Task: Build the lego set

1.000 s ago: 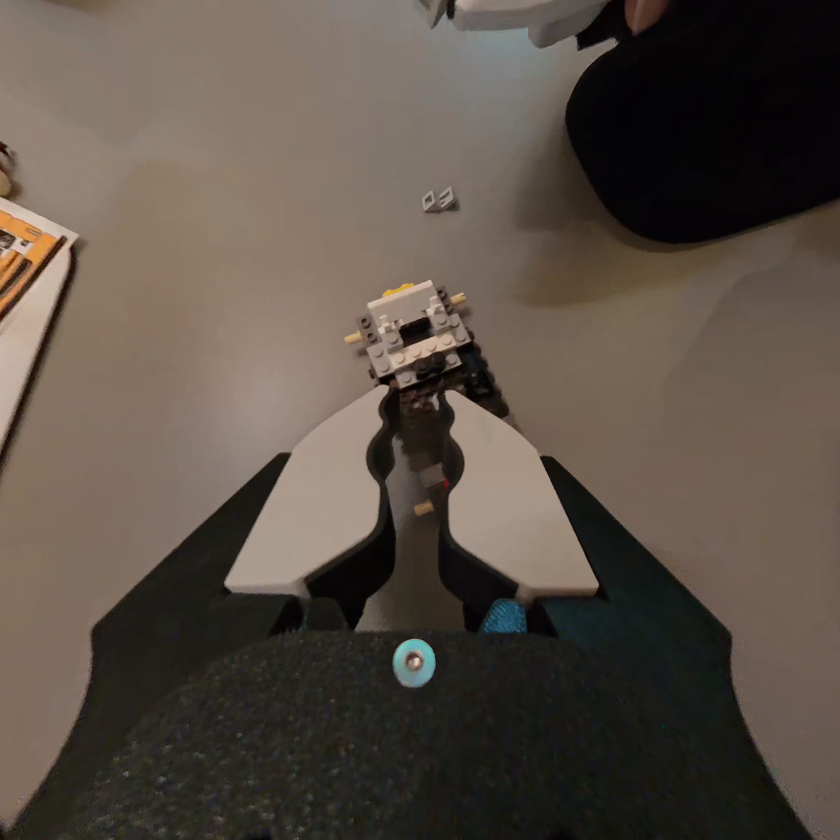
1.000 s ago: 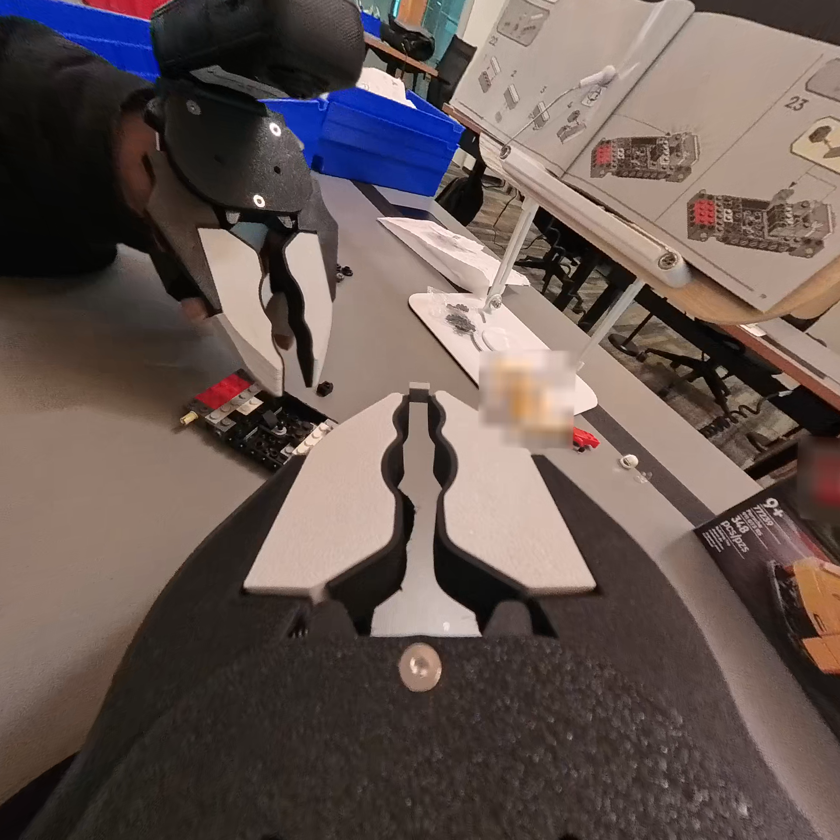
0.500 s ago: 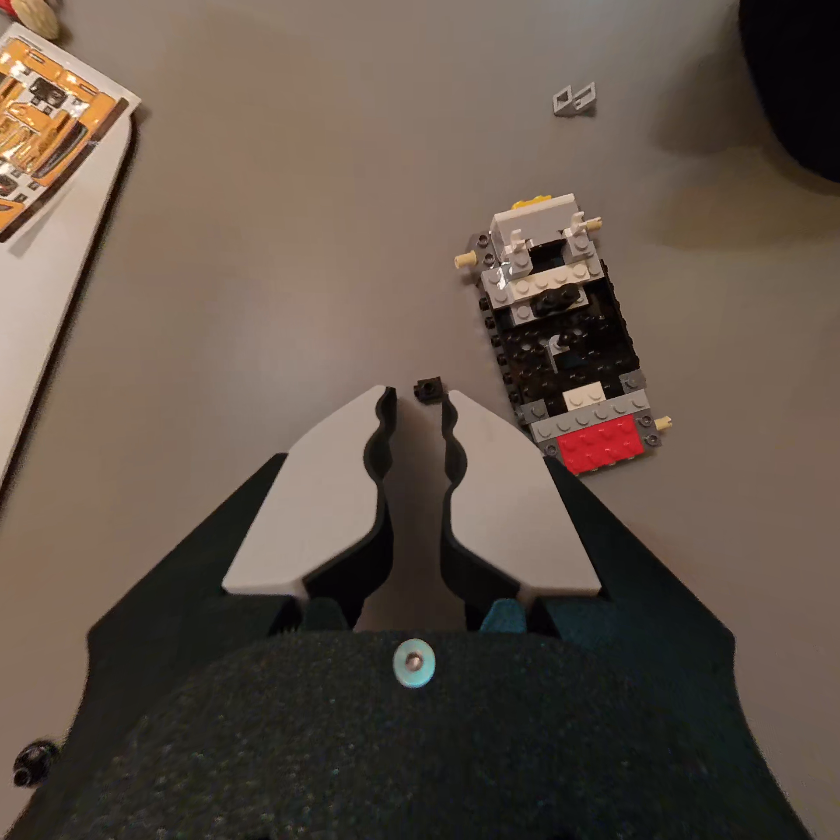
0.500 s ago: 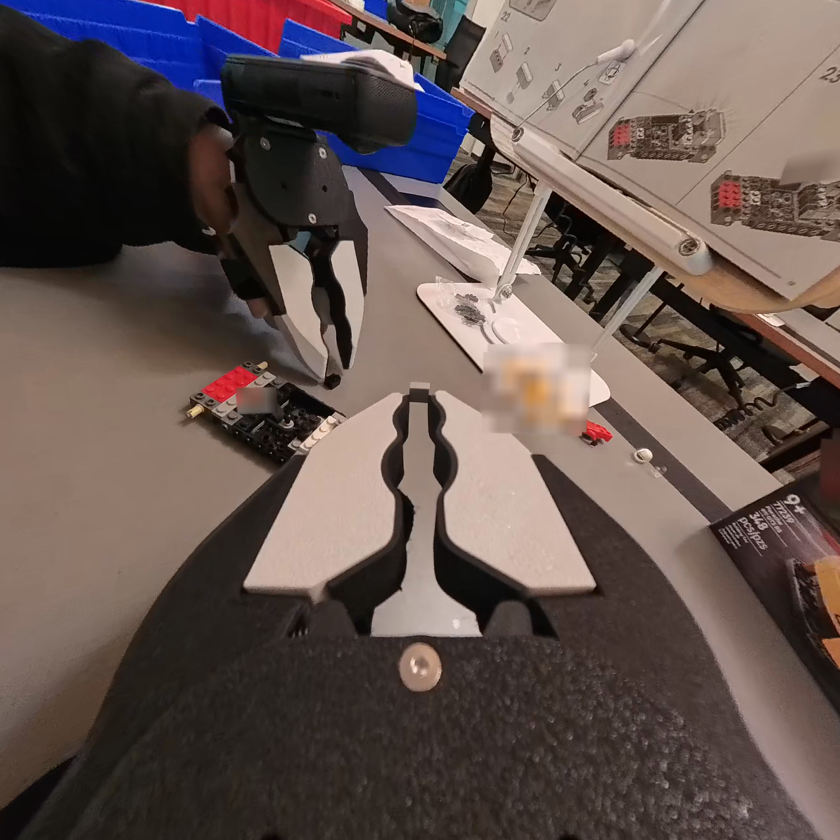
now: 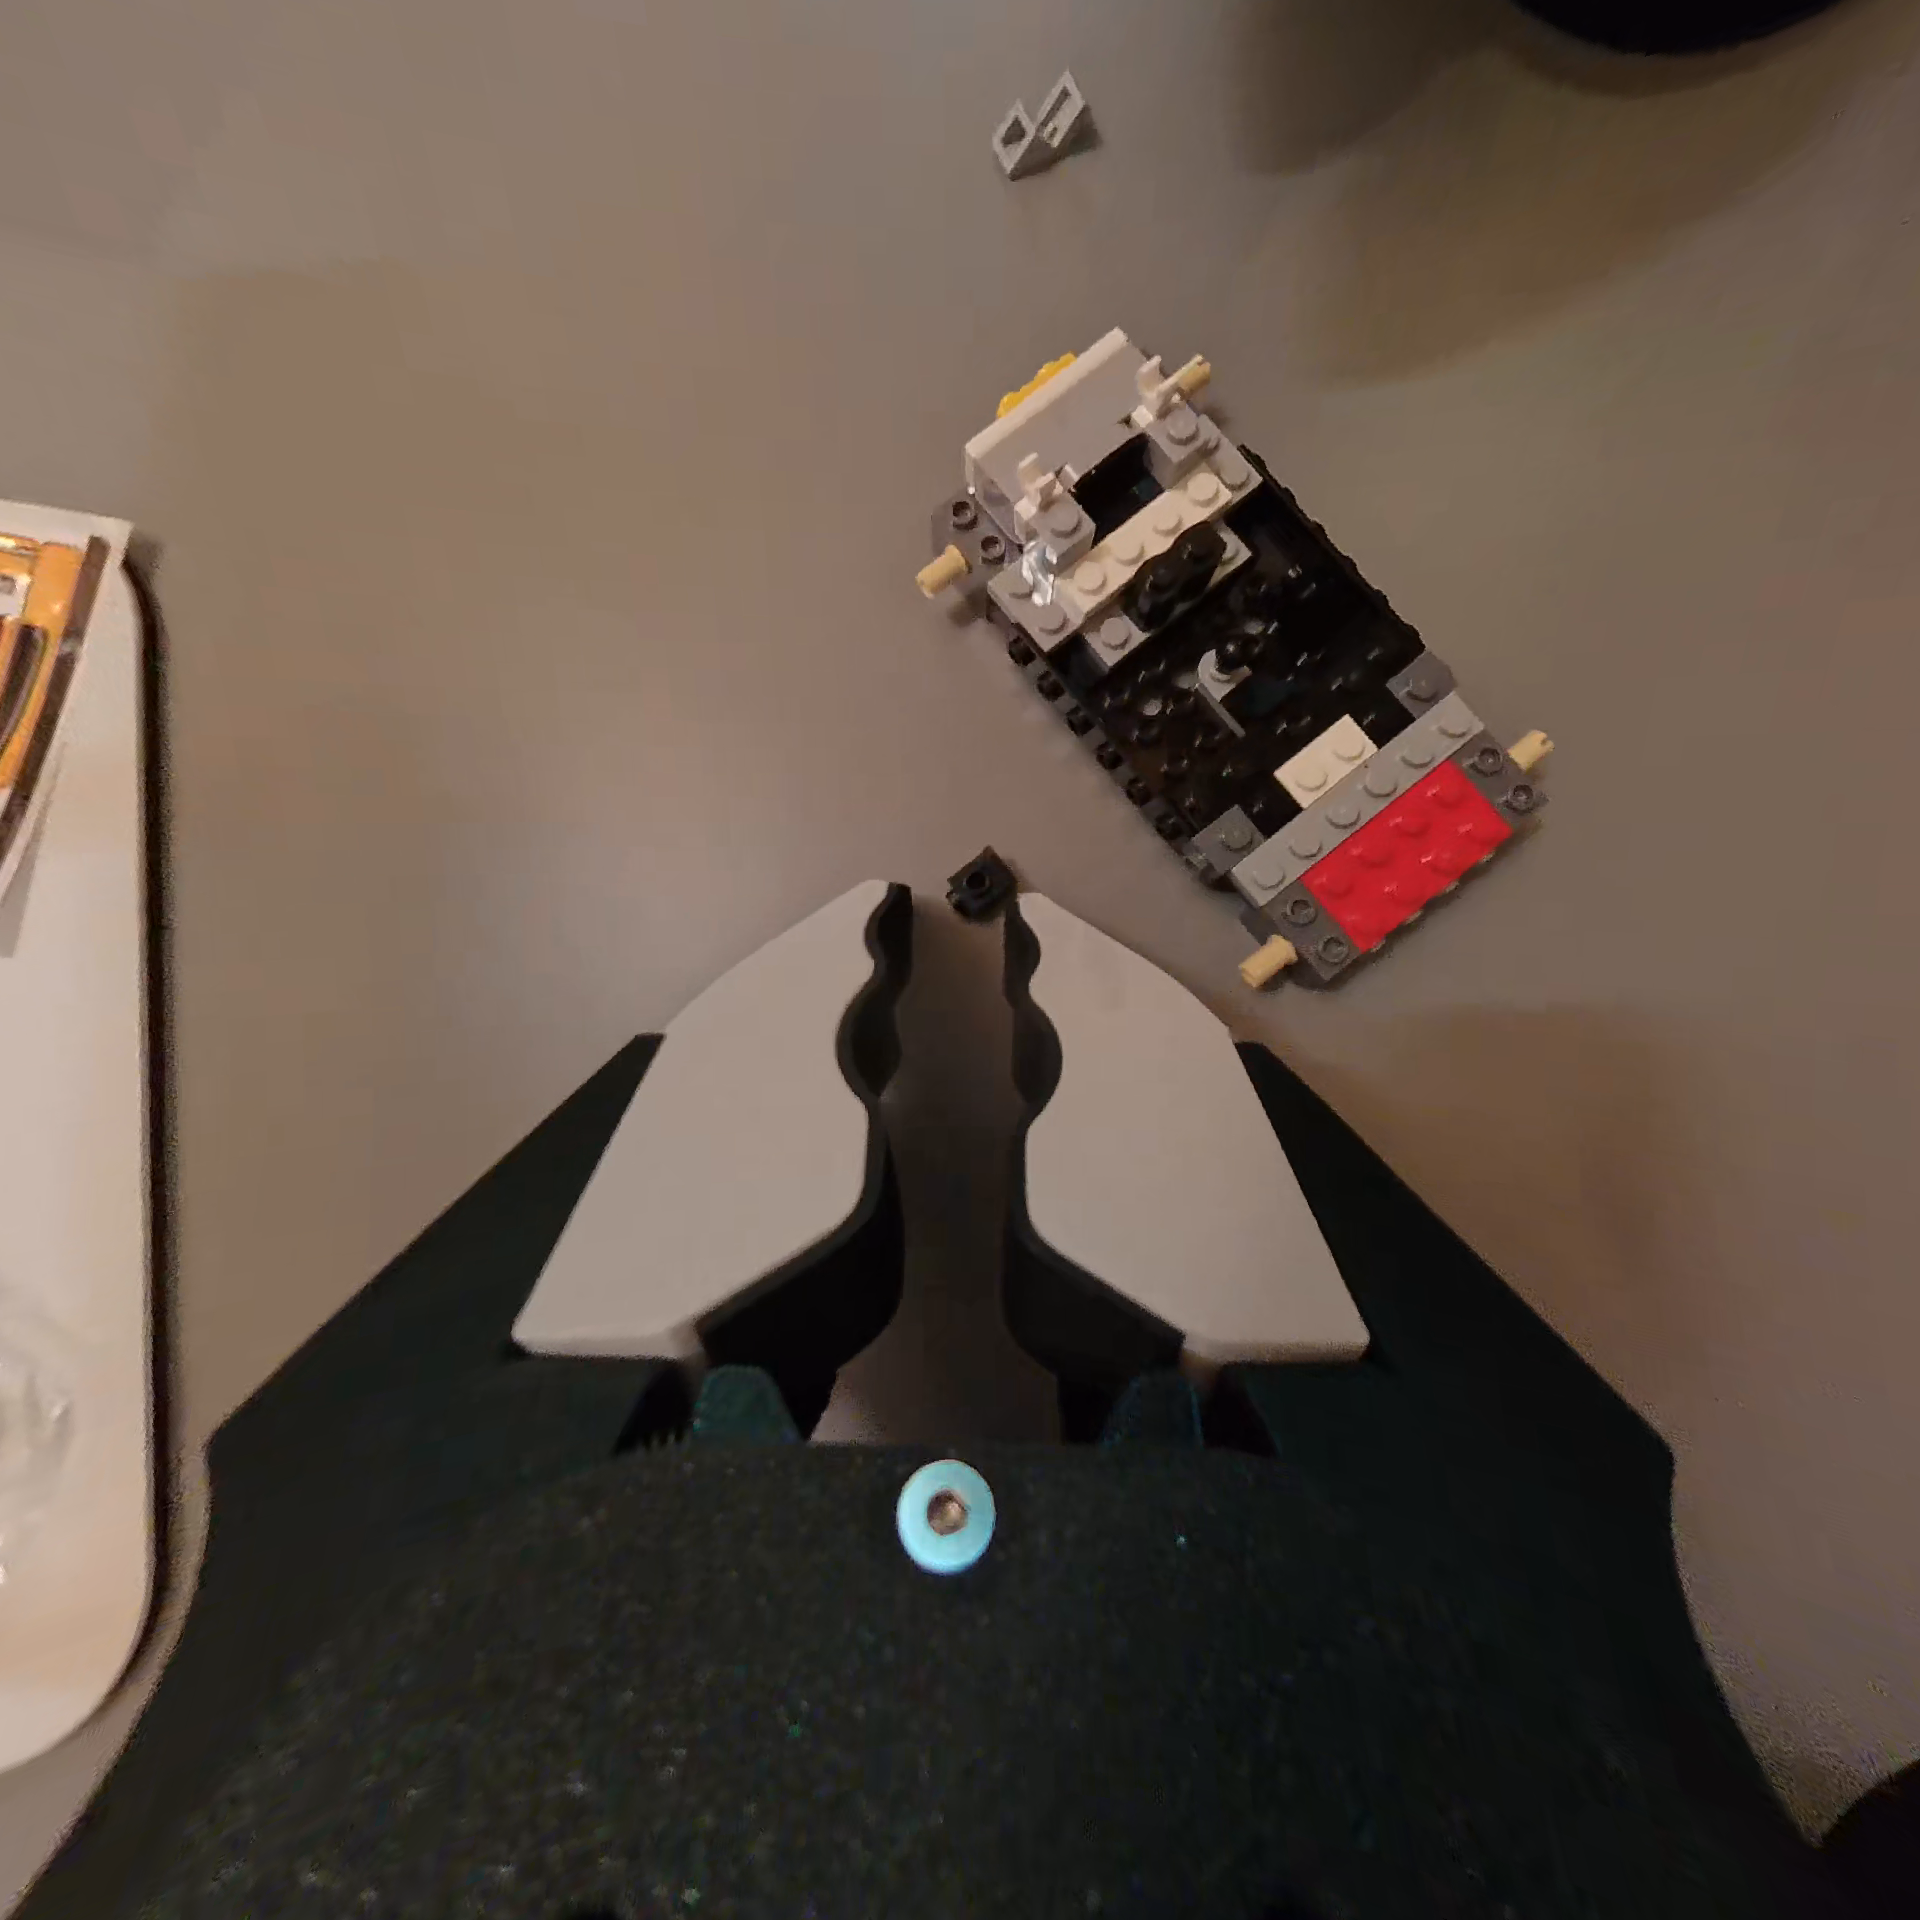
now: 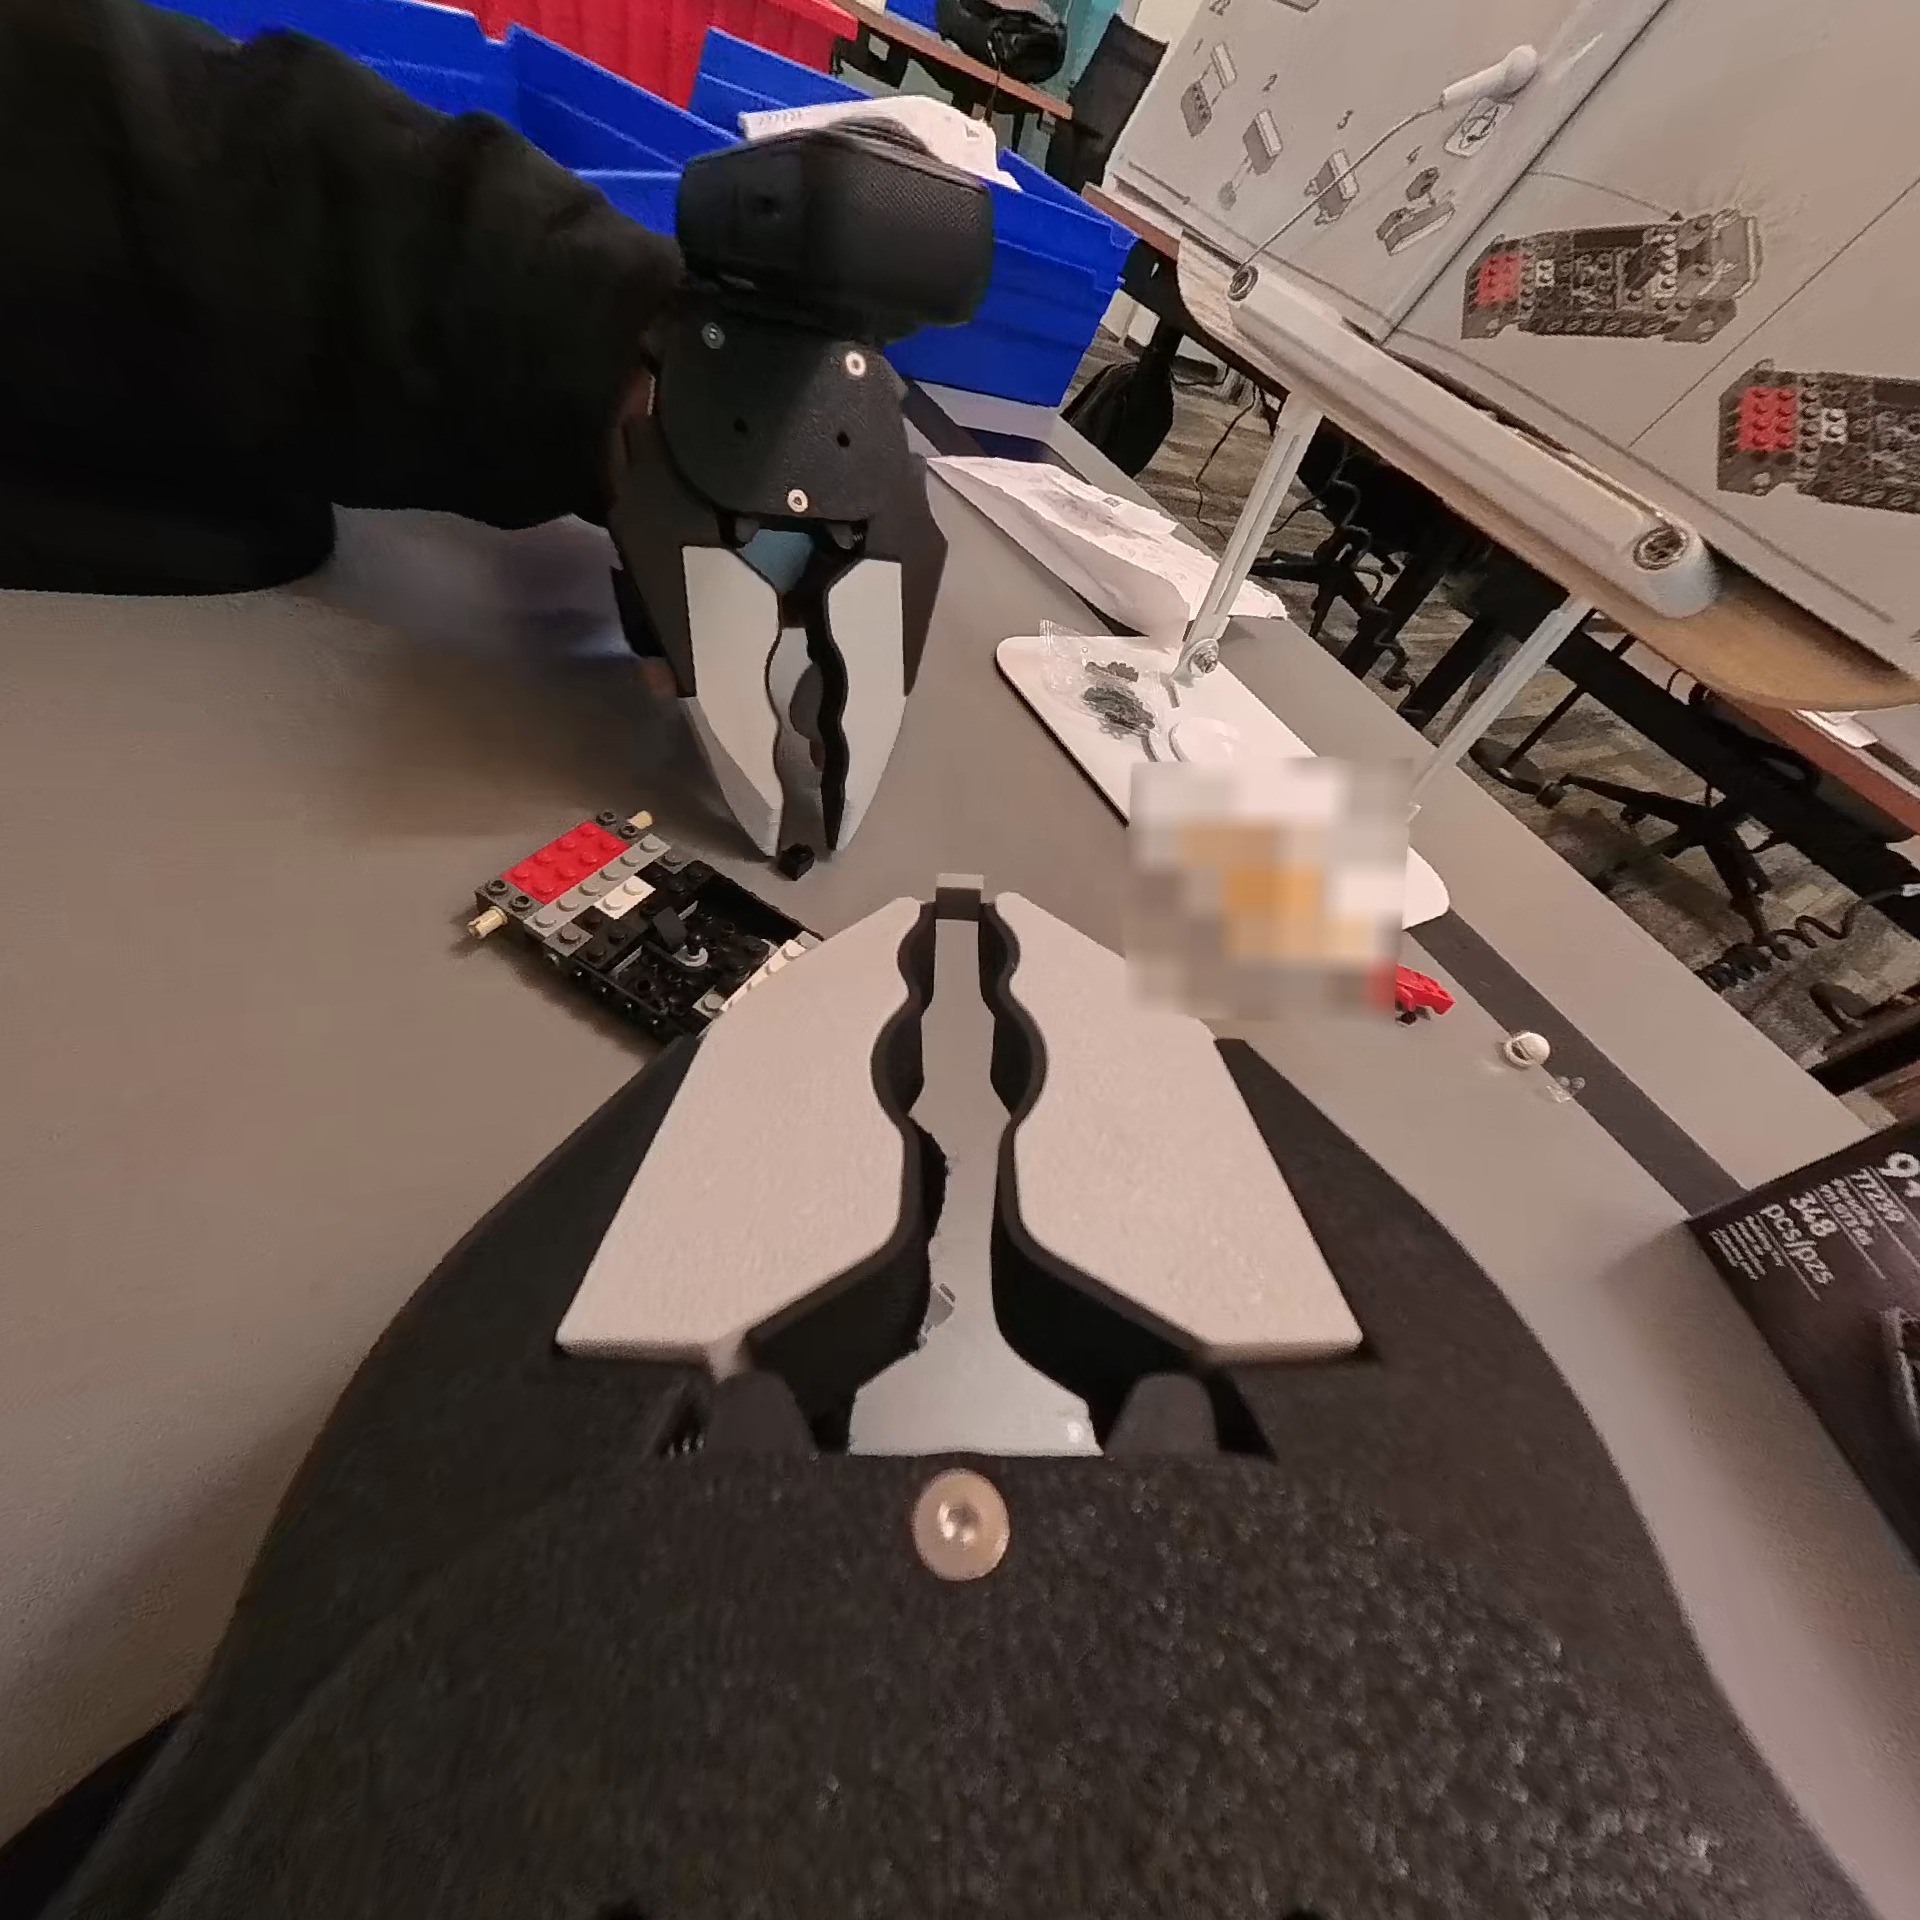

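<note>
Grey surface (image 6: 208,1039). Blue storage bins (image 6: 1039,270) at the far edge, a red bin (image 6: 665,42) behind them. White stand base (image 6: 1060,686) on the surface, its legs holding a tilted board (image 6: 1455,436). Office chair (image 6: 1683,831) on the floor beyond, right.
</note>
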`<state>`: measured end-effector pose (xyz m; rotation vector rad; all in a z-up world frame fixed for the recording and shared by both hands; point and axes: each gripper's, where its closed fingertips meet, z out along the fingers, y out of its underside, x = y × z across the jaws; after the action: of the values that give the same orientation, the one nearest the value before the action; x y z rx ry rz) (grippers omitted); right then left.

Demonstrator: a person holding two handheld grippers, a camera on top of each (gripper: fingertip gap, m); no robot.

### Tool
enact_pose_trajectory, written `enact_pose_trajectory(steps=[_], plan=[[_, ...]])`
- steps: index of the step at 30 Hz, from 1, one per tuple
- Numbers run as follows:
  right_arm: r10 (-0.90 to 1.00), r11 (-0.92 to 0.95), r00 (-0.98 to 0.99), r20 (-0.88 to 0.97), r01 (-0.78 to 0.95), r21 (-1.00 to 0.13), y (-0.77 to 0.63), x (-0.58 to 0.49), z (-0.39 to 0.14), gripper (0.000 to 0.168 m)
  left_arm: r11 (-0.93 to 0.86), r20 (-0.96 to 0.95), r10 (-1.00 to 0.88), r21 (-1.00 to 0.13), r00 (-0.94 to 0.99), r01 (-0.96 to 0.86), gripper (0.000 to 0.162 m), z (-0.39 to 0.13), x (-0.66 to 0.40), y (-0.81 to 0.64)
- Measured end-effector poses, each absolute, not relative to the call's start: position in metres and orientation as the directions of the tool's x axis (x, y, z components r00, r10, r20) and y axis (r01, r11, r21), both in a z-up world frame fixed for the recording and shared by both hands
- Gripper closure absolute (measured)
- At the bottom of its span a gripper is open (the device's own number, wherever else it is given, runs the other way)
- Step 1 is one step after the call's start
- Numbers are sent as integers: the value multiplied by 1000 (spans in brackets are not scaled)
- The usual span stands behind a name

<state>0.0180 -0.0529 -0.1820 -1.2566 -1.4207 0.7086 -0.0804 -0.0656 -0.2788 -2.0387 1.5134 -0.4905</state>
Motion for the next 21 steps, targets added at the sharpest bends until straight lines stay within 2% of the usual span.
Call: enact_pose_trajectory(steps=[4, 10, 15, 18, 21], plan=[[945, 264, 104, 309, 314, -912, -53, 18, -184, 161, -158, 2, -978, -662, 209, -733, 150, -279, -79, -67], [953, 249, 84, 290, 325, -912, -54, 17, -190, 161, -91, -6, -991, -696, 132, -712, 147, -279, -75, -66], [959, 237, 71, 275, 337, -911, -55, 16, -195, 161, -57, -12, -996, -704, 92, -708, 153, -279, -70, -70], [961, 232, 68, 270, 340, -911, -55, 16, -197, 161, -109, 40, -993, -676, 112, -728, 153, -279, -70, -77], [961, 232, 62, 269, 341, -911, -56, 16, -197, 161, -146, 55, -989, -581, 140, -800, 153, -279, -78, -86]])
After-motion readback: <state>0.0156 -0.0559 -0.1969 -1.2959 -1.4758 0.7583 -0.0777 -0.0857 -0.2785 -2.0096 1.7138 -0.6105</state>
